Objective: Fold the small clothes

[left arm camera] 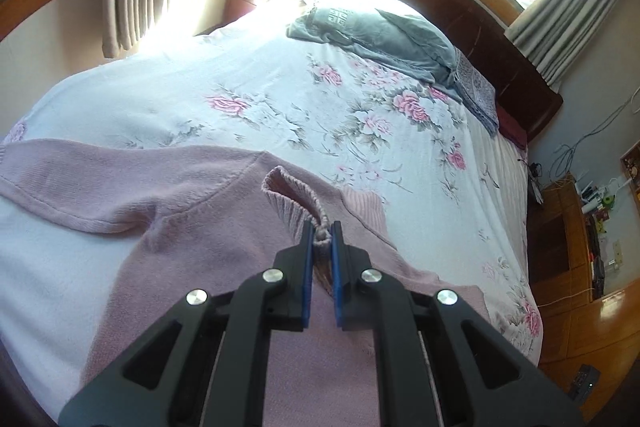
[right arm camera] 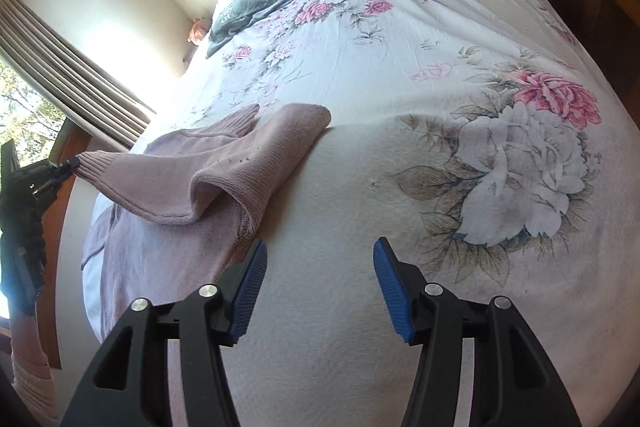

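Sleeve cuff (left arm camera: 298, 205) of the pink sweater (left arm camera: 192, 227) sits pinched between the blue pads of the left gripper (left arm camera: 321, 239), raised just off the garment. The sweater lies spread on the floral bedspread (left arm camera: 280, 107), filling the 6 to 9 o'clock zone of the left wrist view. In the right wrist view, the right gripper (right arm camera: 320, 291) hangs with fingers spread wide and empty above bare bedspread, the sweater at its 10 o'clock and its other sleeve (right arm camera: 280, 143) already doubled across the body.

Step in hand, by judgement: fold the held sleeve inward.
- Carry the cuff toward 12 o'clock across the body, keeping it low.
- Maintain light tension so the sleeve lies flat.
- Release only once the cuff rests on the body panel.
- Use the right gripper to steady the hem if the body creeps.
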